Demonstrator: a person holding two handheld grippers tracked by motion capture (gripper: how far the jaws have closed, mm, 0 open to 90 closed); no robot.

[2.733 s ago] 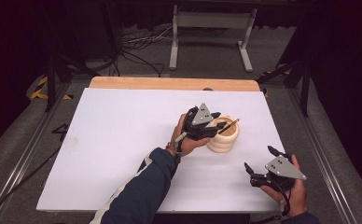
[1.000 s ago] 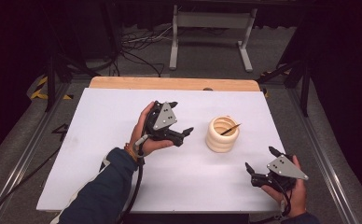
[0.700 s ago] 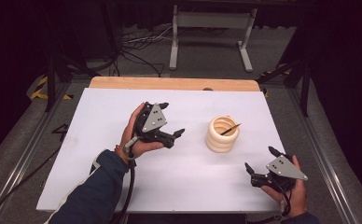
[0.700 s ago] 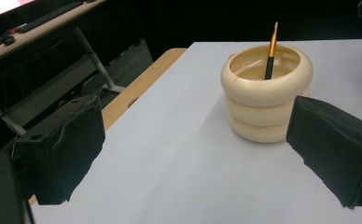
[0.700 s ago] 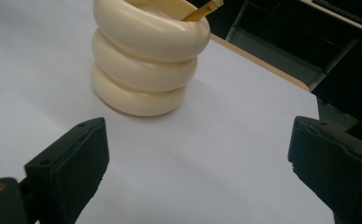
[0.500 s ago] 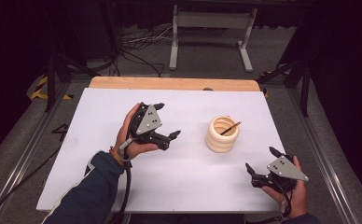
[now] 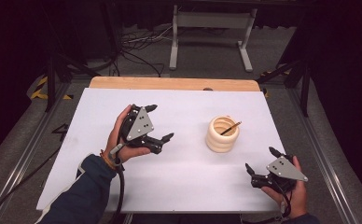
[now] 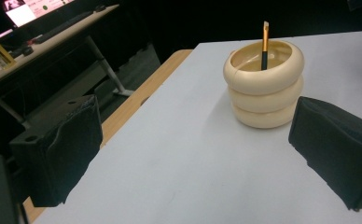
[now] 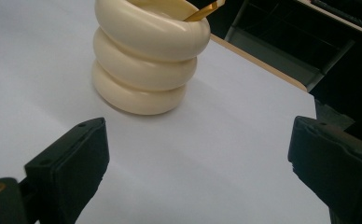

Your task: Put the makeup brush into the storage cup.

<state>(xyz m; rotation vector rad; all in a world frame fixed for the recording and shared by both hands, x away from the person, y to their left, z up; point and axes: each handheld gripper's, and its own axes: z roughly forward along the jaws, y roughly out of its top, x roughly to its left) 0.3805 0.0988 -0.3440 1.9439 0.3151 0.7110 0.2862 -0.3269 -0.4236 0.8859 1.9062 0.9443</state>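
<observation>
Cream ribbed holder (image 7: 222, 134), shaped like three stacked rings, stands upright right of centre on the white tabletop (image 7: 179, 186) in the high view, with a slim black-and-gold brush (image 7: 230, 128) leaning inside it, its gold end poking over the rim toward the upper right. From the left gripper view the brush (image 8: 265, 44) stands nearly upright in the holder (image 8: 264, 88) at the upper right of the frame, well clear of the two black jaws, which stand wide apart with nothing between them. The left gripper (image 7: 159, 123) sits left of centre in the high view, well apart from the holder and empty. The right gripper (image 7: 259, 160) rests near the lower right edge of the tabletop, its jaws likewise spread and empty; its own view shows the holder (image 9: 149, 56) at the upper left, near but untouched.

Judging by this, the placing of the brush into the holder looks finished: it is seated, neither gripper holds anything, and nothing else lies on the tabletop to be handled.
</observation>
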